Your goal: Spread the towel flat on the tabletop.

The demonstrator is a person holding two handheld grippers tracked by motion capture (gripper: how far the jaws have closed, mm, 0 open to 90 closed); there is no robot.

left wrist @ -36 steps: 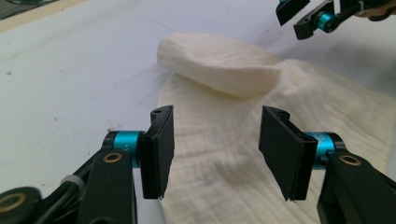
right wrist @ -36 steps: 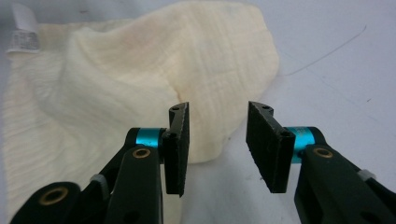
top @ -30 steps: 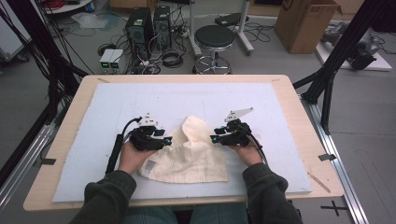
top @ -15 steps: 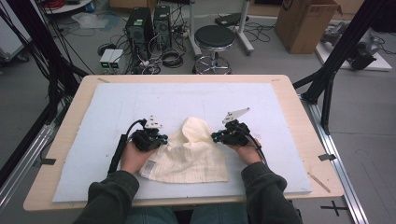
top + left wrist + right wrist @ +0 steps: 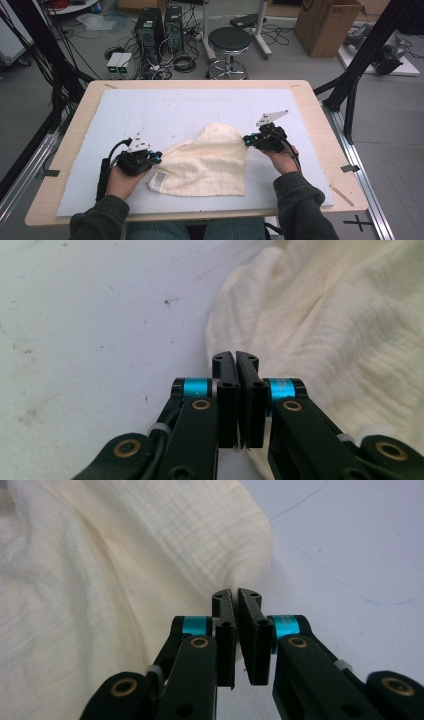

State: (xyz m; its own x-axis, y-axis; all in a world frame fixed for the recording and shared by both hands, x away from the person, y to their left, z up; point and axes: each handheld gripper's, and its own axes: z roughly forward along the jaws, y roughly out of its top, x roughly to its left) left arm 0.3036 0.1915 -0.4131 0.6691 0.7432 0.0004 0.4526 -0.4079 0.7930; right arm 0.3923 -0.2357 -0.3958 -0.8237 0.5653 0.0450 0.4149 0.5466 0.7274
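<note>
A cream, crinkled cloth (image 5: 207,165) lies on the pale mat, drawn out sideways between my two grippers. At the cloth's left edge my left gripper (image 5: 156,159) is shut on it; in the left gripper view the jaws (image 5: 235,357) meet with the cloth (image 5: 350,315) bunching up right behind them. My right gripper (image 5: 246,141) pinches the right edge, held slightly above the mat. In the right gripper view its tips (image 5: 236,594) close on a fold of the cloth (image 5: 100,580). A white label (image 5: 159,180) shows at the cloth's front left corner.
The pale mat (image 5: 175,110) covers most of the wooden table (image 5: 75,120). A thin wooden stick (image 5: 341,195) lies near the table's front right corner. Beyond the far edge stand a black stool (image 5: 230,40), computer towers (image 5: 160,30) and a cardboard box (image 5: 330,25).
Both pairs of jaws have closed on the cloth's side edges. The hands then moved apart, left hand leftward, right hand rightward and up, and the cloth now spreads wider and flatter.
</note>
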